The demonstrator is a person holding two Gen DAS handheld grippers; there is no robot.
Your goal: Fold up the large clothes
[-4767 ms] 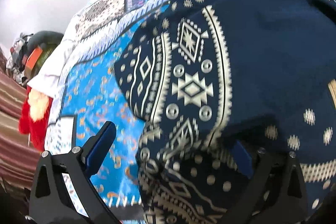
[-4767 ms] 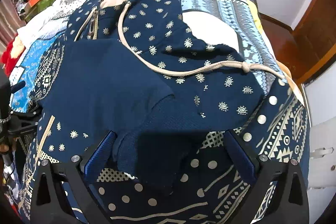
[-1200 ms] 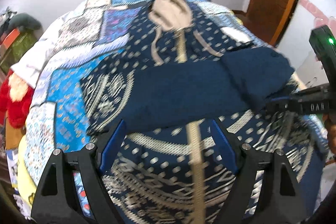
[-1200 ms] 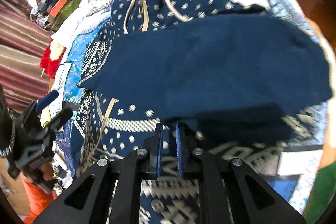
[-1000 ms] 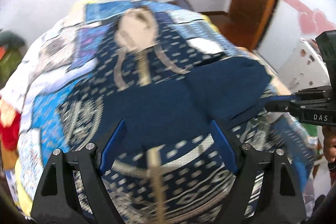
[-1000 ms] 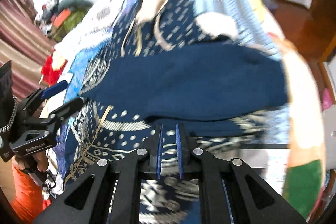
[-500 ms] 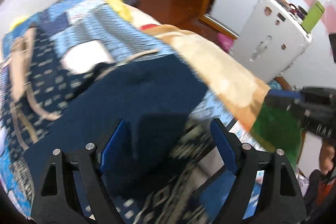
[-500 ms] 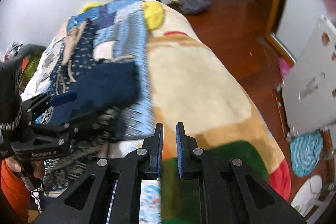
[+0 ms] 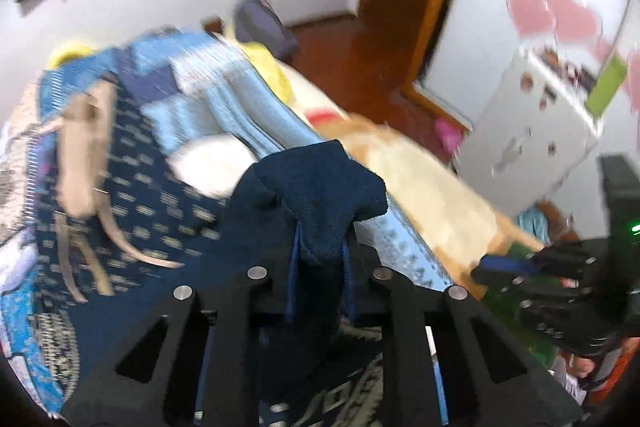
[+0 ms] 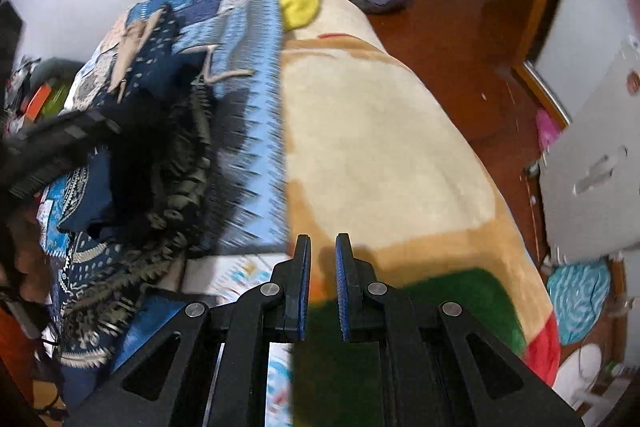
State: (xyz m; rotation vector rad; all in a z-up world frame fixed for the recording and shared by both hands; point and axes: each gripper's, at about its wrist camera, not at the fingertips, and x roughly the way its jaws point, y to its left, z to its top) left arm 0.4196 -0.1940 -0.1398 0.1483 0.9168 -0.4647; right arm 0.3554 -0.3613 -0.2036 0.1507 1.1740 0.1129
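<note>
On the far left of your left wrist view, the navy patterned hoodie [image 9: 160, 195] lies spread on the patchwork quilt [image 9: 224, 95], its beige hood lining [image 9: 82, 151] toward the far end of the bed and the drawstrings [image 9: 116, 239] trailing nearer. At the centre, your left gripper [image 9: 320, 247] is clamped on a bunched fold of the hoodie's plain dark blue fabric, which rises above the blue pads in a lump. To the right of that fold, the cream blanket [image 9: 432, 187] runs along the bed. At the right edge, your right gripper [image 9: 500, 263] shows side-on, blurred.

In the right wrist view, the hoodie sits crumpled at the left, motion-blurred, with your left gripper's black body over it. The quilt's blue edge lies just right of it, then the cream blanket with a green patch [image 10: 440, 291] near you. Your right gripper's fingers stand close together with a narrow gap and nothing between them, above the blanket. A white cabinet [image 10: 592, 163] stands on the wooden floor [image 10: 460, 39] at the right.
</note>
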